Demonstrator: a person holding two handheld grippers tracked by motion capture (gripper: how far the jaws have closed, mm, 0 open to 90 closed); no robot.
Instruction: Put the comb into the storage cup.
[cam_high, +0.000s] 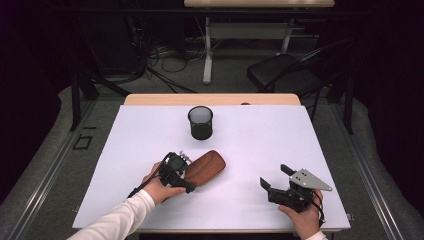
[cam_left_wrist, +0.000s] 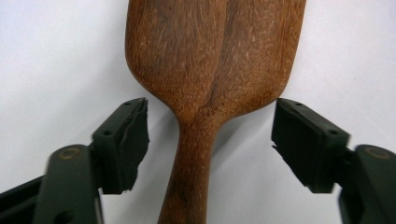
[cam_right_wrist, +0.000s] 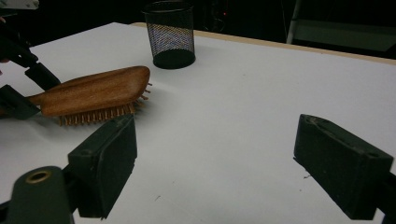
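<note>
Holding my left gripper (cam_high: 186, 167) low over the white table (cam_high: 250, 150), I had its two black jaws spread wide apart, one on each side of the wooden hairbrush (cam_high: 206, 167). In the left gripper view, the thin neck of the brush, where the handle meets the wide head, sat right between my jaws, and neither jaw touched the wood. The brush lay flat on the table with its bristles facing down and its smooth brown back facing up. Its head pointed away from me and a bit to the right. Behind the brush, farther back on the table, stood a black mesh cup (cam_high: 200, 122), upright and well apart from the brush. Over on the right side, my right gripper (cam_high: 276, 177) rested near the front edge of the table, with my hand behind it. Its jaws were wide open too, and they held nothing, with just bare white table between them. It pointed toward the brush and the cup, well apart from both.
</note>
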